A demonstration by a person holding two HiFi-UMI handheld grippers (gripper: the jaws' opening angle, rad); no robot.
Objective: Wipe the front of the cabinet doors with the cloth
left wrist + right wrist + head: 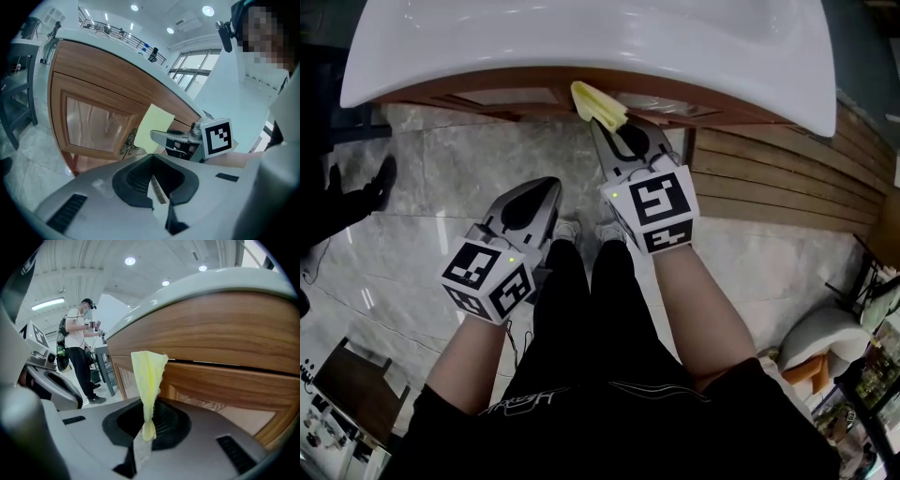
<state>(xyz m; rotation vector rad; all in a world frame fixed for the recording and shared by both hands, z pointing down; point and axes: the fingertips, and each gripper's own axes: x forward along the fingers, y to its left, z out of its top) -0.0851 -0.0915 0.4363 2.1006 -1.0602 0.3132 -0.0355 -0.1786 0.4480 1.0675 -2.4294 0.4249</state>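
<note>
A yellow cloth [598, 104] sticks up from my right gripper [605, 128], which is shut on its lower end. The cloth's free end lies against the wooden cabinet front [502, 97], just under the white countertop [581, 37]. In the right gripper view the cloth [148, 373] stands upright against the wood band [225, 329] above a door panel. My left gripper [544, 186] hangs lower and to the left, shut on nothing and apart from the cabinet. Its view shows the glass-panelled cabinet door [93, 119], the cloth [153, 127] and the right gripper [180, 139].
Grey marble floor [450, 187] lies below the cabinet. Wooden slat panelling [778, 178] runs to the right. A person [79, 350] stands in the background by a table. A dark stool [342, 380] and clutter [853, 366] sit at the lower corners.
</note>
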